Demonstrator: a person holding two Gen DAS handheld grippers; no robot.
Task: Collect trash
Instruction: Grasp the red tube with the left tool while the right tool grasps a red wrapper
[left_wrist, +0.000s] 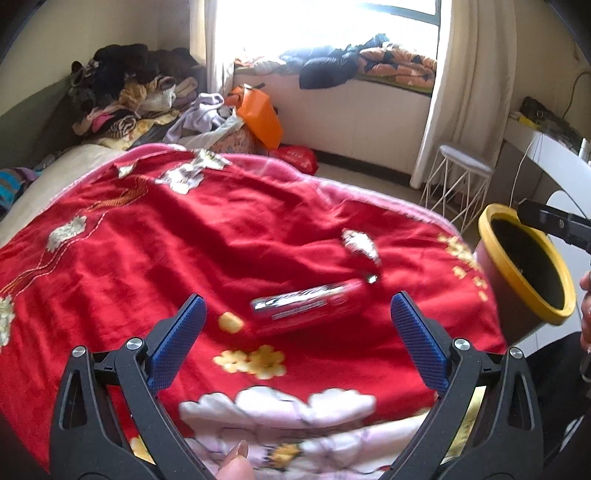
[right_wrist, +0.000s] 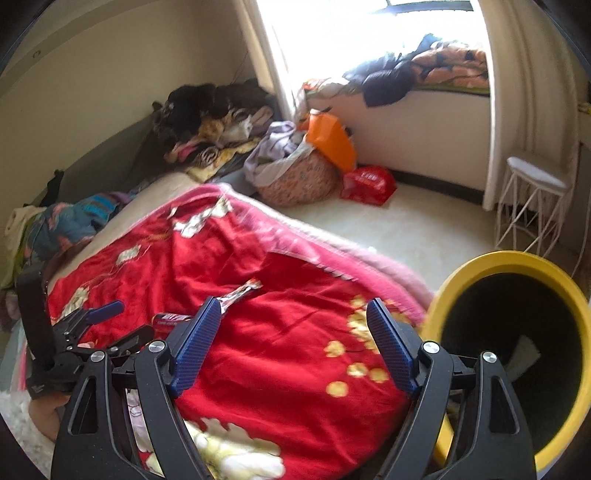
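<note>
Trash: a red shiny packet (left_wrist: 308, 308) and a crinkly silver wrapper (left_wrist: 360, 245) lie on the red blanket (left_wrist: 184, 240). Both tools, left (left_wrist: 297, 325) and right (right_wrist: 293, 339), are spread apart, holding nothing.

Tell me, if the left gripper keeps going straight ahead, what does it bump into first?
Probably the red wrapper on the quilt. The left gripper is open, with the wrapper lying just ahead between its fingers. Depth is hard to judge, so it might touch quilt first.
</note>
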